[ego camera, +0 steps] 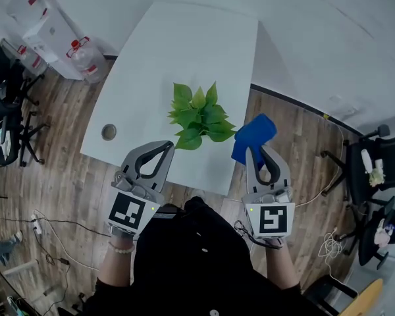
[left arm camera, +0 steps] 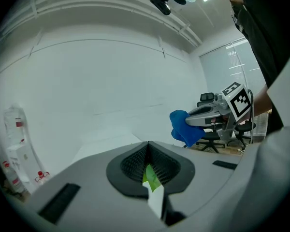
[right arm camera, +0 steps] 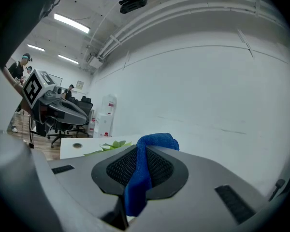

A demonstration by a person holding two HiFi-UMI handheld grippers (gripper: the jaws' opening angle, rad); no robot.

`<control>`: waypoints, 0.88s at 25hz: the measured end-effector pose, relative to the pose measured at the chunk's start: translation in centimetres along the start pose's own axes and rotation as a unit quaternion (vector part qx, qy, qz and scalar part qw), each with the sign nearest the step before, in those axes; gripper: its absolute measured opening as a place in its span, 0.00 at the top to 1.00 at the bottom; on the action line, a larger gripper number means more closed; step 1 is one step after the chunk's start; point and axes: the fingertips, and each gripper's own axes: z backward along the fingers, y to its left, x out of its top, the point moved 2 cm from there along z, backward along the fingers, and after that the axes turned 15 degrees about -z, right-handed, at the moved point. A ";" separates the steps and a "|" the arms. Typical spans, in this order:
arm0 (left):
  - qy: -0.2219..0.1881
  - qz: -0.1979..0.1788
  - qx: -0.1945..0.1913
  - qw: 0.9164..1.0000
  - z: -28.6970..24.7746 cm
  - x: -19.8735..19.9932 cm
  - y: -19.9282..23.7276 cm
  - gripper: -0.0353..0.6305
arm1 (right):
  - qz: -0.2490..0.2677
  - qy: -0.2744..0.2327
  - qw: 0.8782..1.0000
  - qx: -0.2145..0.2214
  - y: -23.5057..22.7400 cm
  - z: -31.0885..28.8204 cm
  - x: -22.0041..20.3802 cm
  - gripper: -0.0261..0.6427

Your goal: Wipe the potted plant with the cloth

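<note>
With the left tongs [ego camera: 168, 147] clenched at seven o'clock of the plant [ego camera: 199, 116], the right tongs [ego camera: 255, 155] are gripping the cloth [ego camera: 257, 131] at three o'clock, not yet wiping; next, probably, cloth onto leaves.

The potted plant [ego camera: 199, 116] stands on the surface [ego camera: 184, 38] near its near edge, toward the near right corner. A round hole [ego camera: 108, 132] sits by the near left corner. The left gripper [ego camera: 166, 145] is over the near edge, just left of the plant. The right gripper [ego camera: 255, 151], with the cloth [ego camera: 253, 137] between its fingers [right arm camera: 117, 170], is at the right edge, just right of the plant.
</note>
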 end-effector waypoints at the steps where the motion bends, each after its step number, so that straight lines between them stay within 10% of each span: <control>1: 0.002 0.000 0.002 1.000 -0.2 0.0 0.1 0.93 | -0.003 -0.001 1.000 -0.001 -0.3 -0.1 -0.1 0.84; 19: 0.006 -0.033 -0.055 0.998 -3.3 -4.0 2.2 0.92 | -0.022 0.024 0.999 -0.043 -2.2 -1.6 -1.4 0.84; 22: 0.014 -0.031 -0.070 0.997 -3.8 -4.9 2.8 0.79 | -0.019 0.030 0.998 -0.049 -2.5 -2.3 -1.0 0.84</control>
